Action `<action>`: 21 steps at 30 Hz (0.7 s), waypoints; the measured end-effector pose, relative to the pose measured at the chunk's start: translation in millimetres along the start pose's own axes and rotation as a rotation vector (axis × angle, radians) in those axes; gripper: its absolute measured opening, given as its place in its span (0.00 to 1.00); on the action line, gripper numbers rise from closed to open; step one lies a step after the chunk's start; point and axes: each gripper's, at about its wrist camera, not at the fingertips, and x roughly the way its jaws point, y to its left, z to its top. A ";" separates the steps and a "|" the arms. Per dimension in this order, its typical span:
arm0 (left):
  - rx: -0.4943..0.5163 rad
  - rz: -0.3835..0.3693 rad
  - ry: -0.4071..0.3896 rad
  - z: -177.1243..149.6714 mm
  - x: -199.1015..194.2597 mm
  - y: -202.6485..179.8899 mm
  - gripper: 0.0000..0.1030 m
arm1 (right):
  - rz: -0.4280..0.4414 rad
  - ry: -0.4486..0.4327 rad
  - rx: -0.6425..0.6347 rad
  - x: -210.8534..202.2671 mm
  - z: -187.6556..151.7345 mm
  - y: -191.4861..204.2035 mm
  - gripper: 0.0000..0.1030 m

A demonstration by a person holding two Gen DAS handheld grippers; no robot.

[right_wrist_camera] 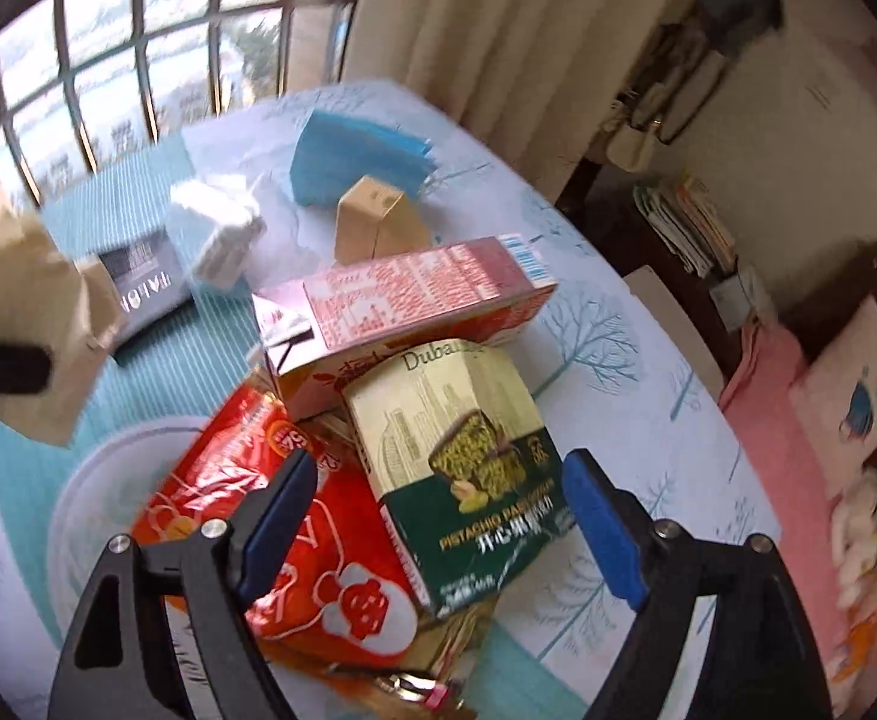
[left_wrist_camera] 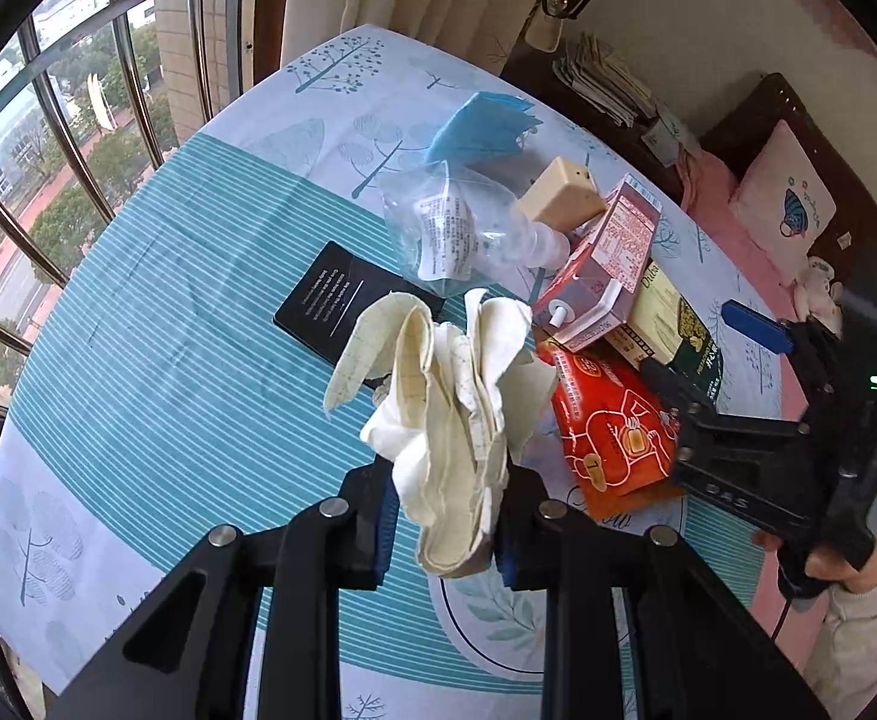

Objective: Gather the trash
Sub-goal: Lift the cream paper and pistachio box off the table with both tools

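Observation:
My left gripper (left_wrist_camera: pixel 445 531) is shut on a crumpled cream paper wrapper (left_wrist_camera: pixel 456 396) and holds it above the table; the wrapper also shows blurred at the left of the right wrist view (right_wrist_camera: pixel 36 324). My right gripper (right_wrist_camera: pixel 438 516) is open, its fingers on either side of a green pistachio chocolate box (right_wrist_camera: pixel 468 468), just above it. The box lies on a pile with a red snack bag (right_wrist_camera: pixel 318 546) and a pink milk carton (right_wrist_camera: pixel 402 306). The right gripper shows at the right of the left wrist view (left_wrist_camera: pixel 732 360).
A round table with a teal striped cloth (left_wrist_camera: pixel 156 324) also holds a black booklet (left_wrist_camera: pixel 330 300), a clear plastic bottle (left_wrist_camera: pixel 456 234), a tan box (left_wrist_camera: pixel 561 195) and a blue packet (left_wrist_camera: pixel 486 126). A barred window is at left, a pink bed at right.

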 end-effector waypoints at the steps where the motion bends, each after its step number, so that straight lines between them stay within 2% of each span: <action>1: -0.003 0.002 0.001 0.0 0.7 0.9 0.23 | -0.007 0.017 -0.018 6.2 0.4 1.5 0.82; 5: -0.018 0.002 0.010 0.9 4.7 3.6 0.23 | -0.054 0.098 -0.059 33.2 1.0 4.1 0.83; 10: -0.010 -0.001 0.010 3.5 5.5 1.6 0.23 | -0.011 0.107 0.054 40.1 5.6 -14.5 0.81; 12: -0.004 -0.004 0.008 3.3 4.3 0.1 0.23 | 0.005 0.084 0.082 34.4 6.3 -20.7 0.71; 18: 0.030 -0.020 0.008 1.1 -1.9 -7.7 0.23 | 0.075 0.024 0.205 8.0 -5.2 -38.9 0.50; 21: 0.054 -0.036 0.004 -1.1 -9.2 -13.6 0.23 | 0.088 -0.003 0.294 -9.4 -16.3 -49.7 0.47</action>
